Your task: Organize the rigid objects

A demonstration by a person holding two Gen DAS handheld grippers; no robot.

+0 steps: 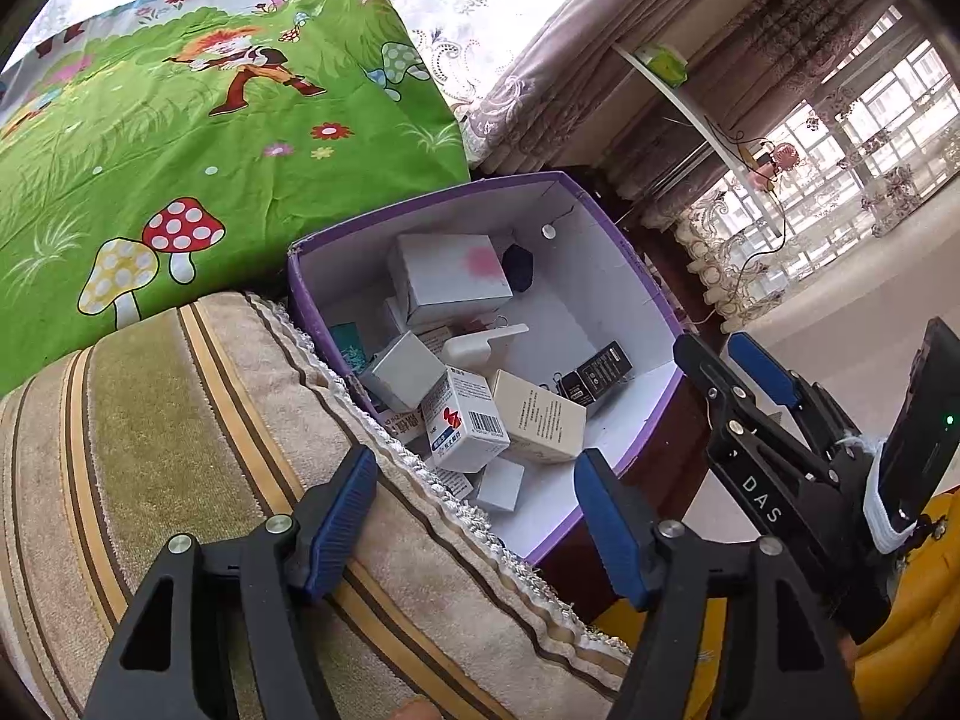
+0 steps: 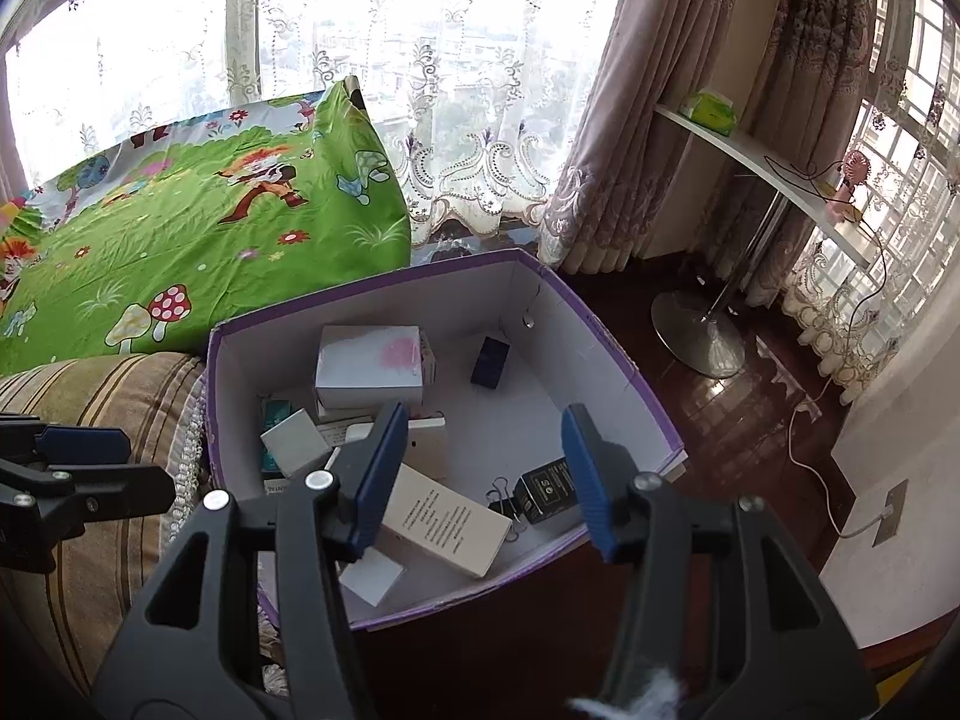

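Two hand-held grippers hover over a purple-rimmed cardboard box (image 2: 606,360) that sits just beside a striped sofa arm (image 1: 180,432), with a green cartoon-print cushion (image 1: 198,138) behind it. The left gripper (image 1: 474,516) hangs above the near left edge of the box, its blue-padded fingers (image 1: 342,516) spread wide with nothing between them. The right gripper (image 2: 480,474) is poised over the near half of the box, its fingers also spread apart and empty. Inside the box lies a jumble of small cartons: a large white box with a pink smudge (image 2: 372,366) toward the far side, a dark blue box (image 2: 490,362) to its right, a white medicine box with a barcode (image 1: 468,426) near the left wall, a long cream box with printed text (image 2: 444,519) in the near middle, and a black box (image 2: 549,489) to its right with black binder clips (image 2: 504,501) touching it. Lace curtains (image 2: 420,120) and a white shelf (image 2: 762,162) fill the far background
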